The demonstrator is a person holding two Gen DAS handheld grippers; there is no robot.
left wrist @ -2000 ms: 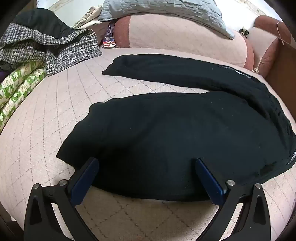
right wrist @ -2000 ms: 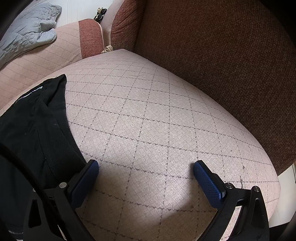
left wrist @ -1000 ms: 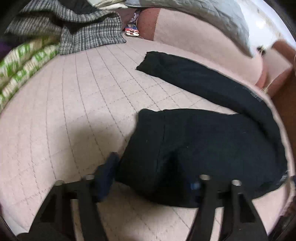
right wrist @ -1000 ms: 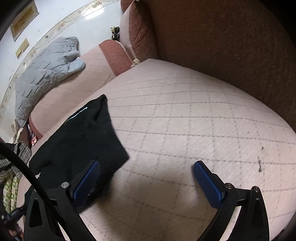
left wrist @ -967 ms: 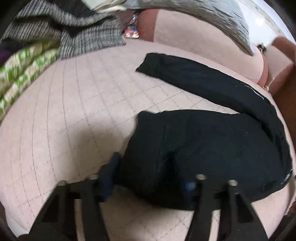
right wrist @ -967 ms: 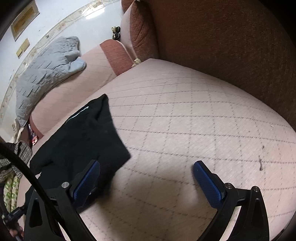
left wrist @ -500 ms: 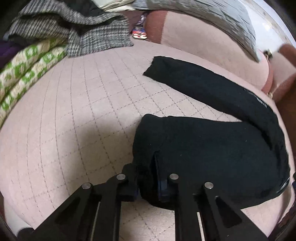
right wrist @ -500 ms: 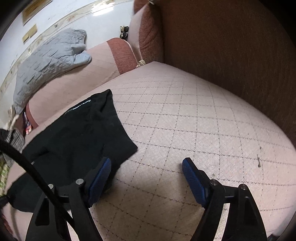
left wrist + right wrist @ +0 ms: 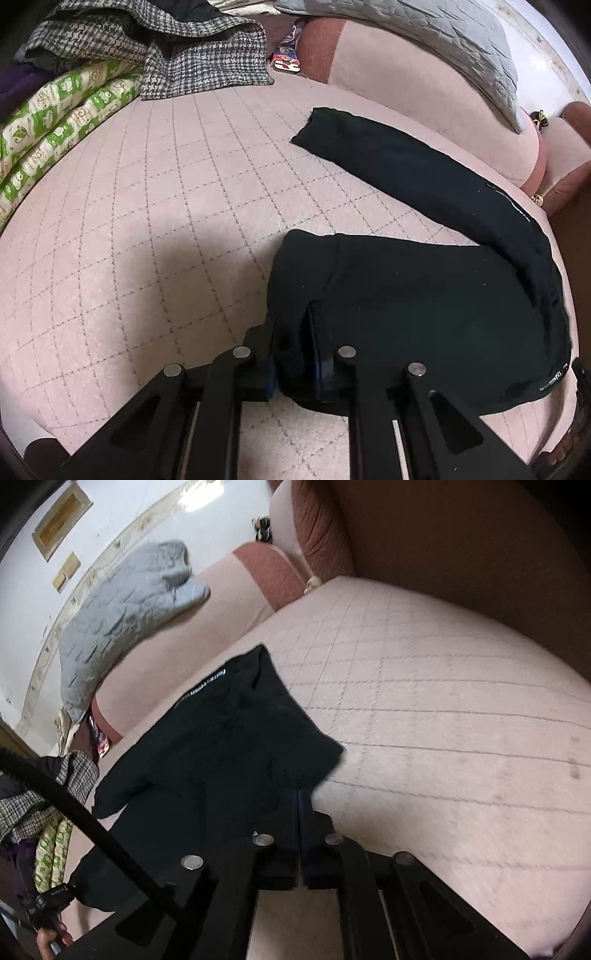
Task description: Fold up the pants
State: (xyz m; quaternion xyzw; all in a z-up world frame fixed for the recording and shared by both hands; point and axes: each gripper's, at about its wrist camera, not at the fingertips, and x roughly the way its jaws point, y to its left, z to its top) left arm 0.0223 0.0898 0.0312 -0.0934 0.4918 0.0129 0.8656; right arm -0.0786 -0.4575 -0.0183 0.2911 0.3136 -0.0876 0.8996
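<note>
Black pants (image 9: 424, 295) lie on a pink quilted sofa seat (image 9: 166, 206). One leg stretches away toward the backrest; the other is folded over near me. My left gripper (image 9: 293, 354) is shut on the near left edge of the folded pants. In the right wrist view the pants (image 9: 236, 746) lie left of centre. My right gripper (image 9: 299, 805) is shut on their near right corner by the waistband.
A houndstooth garment (image 9: 177, 51) and a green patterned cloth (image 9: 55, 114) are piled at the left. A grey quilted cover (image 9: 424, 33) drapes the backrest. A brown armrest (image 9: 461, 561) bounds the seat on the right. The other hand (image 9: 50, 936) shows low left.
Both grippers were open and have closed on the pants. The left one shut on the folded left edge; the right one moved left and shut on the waistband corner.
</note>
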